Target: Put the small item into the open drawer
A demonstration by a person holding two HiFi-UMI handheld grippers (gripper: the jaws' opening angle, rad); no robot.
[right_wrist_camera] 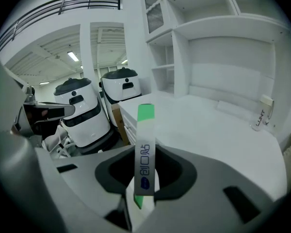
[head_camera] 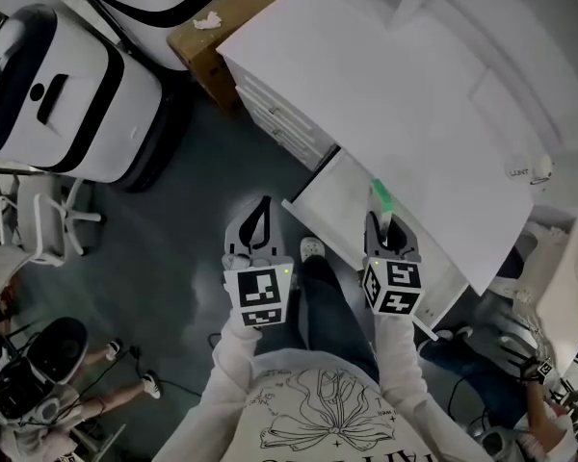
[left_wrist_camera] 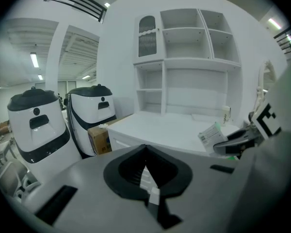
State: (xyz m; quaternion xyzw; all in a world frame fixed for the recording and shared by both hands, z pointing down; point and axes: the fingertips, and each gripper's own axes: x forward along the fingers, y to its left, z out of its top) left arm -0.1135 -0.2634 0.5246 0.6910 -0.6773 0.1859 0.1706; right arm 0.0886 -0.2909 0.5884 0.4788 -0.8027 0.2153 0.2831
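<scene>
The small item is a slim white box with a green end (head_camera: 380,198). It stands upright between the jaws of my right gripper (head_camera: 384,223), which is shut on it. In the right gripper view the box (right_wrist_camera: 145,149) rises from the jaws with blue print on its face. The gripper holds it over the white open drawer (head_camera: 339,203), which is pulled out from the white desk (head_camera: 395,94). My left gripper (head_camera: 260,221) hangs over the dark floor left of the drawer, shut and empty. The left gripper view shows the box (left_wrist_camera: 214,135) at the right.
Two white machines with black tops (head_camera: 58,94) stand at the left. A cardboard box (head_camera: 236,17) sits beside the desk's drawer stack. A small bottle (head_camera: 539,171) lies on the desk at the right. White shelves (left_wrist_camera: 184,57) rise behind the desk. My legs are below the grippers.
</scene>
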